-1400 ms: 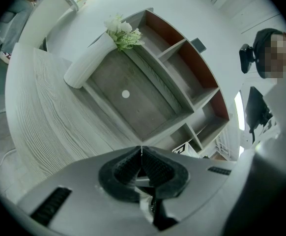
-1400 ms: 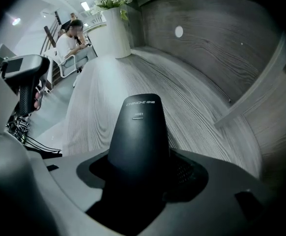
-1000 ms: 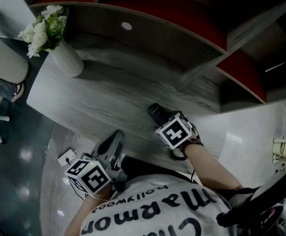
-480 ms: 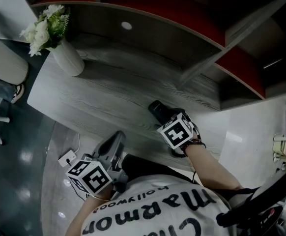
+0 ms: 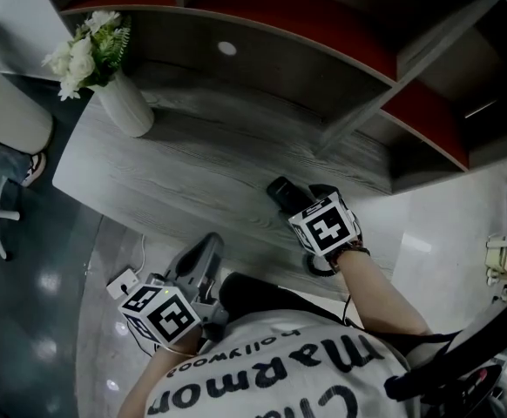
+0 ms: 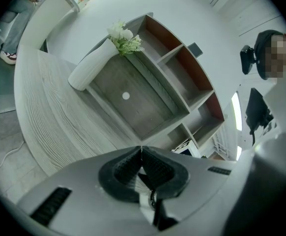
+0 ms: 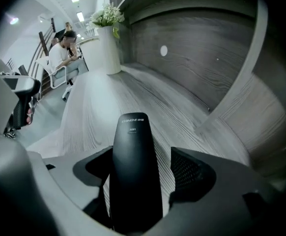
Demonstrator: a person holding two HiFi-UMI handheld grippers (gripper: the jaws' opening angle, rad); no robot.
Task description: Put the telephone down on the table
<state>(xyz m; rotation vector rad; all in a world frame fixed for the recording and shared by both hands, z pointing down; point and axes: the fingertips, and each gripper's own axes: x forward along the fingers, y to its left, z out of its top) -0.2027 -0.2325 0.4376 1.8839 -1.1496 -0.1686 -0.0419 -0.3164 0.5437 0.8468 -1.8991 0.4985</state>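
The bench (image 5: 192,172) is a grey wood-grain top with a curved near edge, running from far left to near right. At its far left corner a white vase (image 5: 125,107) stands on it, tilted in the head view and holding white flowers (image 5: 88,50). Toward the near right a black telephone (image 5: 281,192) lies lengthwise just at the surface. Whether it touches cannot be told. Along the far side rises a grey back panel (image 5: 262,68), with red-backed shelves (image 5: 323,24) above.

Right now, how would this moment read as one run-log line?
left gripper: shut, empty | right gripper: open | telephone: between its jaws, on table
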